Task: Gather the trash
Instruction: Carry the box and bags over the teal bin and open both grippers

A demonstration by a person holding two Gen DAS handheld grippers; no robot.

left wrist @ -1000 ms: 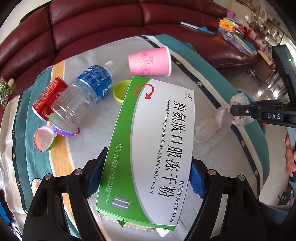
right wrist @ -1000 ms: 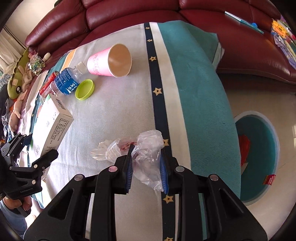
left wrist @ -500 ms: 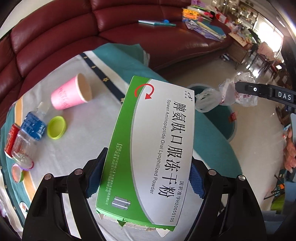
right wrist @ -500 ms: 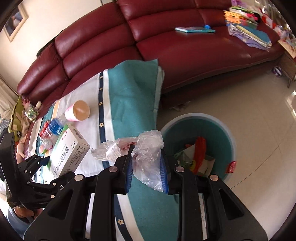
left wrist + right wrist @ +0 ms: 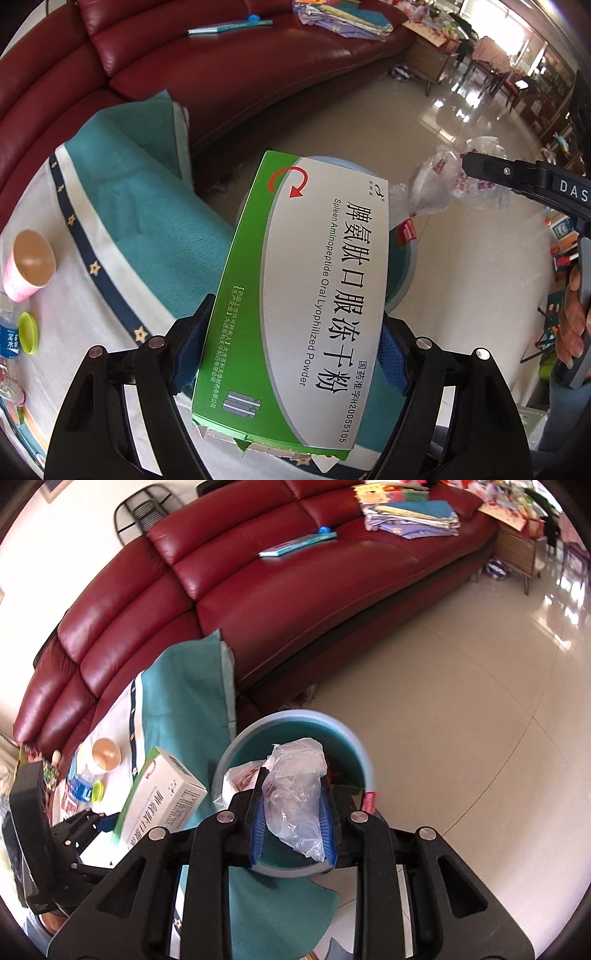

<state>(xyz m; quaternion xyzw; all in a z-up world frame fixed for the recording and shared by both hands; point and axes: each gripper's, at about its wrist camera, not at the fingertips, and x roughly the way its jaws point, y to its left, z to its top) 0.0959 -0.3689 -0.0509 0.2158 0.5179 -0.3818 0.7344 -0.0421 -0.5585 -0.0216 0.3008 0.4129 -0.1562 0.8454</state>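
Observation:
My left gripper [image 5: 295, 332] is shut on a green and white medicine box [image 5: 295, 295] and holds it in the air past the table's edge, in front of the blue bin [image 5: 406, 266]. The box also shows in the right wrist view [image 5: 162, 794]. My right gripper [image 5: 293, 812] is shut on a crumpled clear plastic bag [image 5: 295, 786] and holds it right over the open blue bin [image 5: 295, 723], which has trash inside. The bag also shows in the left wrist view [image 5: 443, 184].
A pink paper cup [image 5: 27, 269], a green lid [image 5: 28, 332] and a water bottle [image 5: 7, 332] lie on the teal and white tablecloth [image 5: 129, 206]. A dark red sofa [image 5: 258, 579] curves behind the table. Tiled floor [image 5: 461, 701] lies to the right.
Both grippers swung right, away from the table top, with the box and the bag held. The bag went from beside the bin to right above it.

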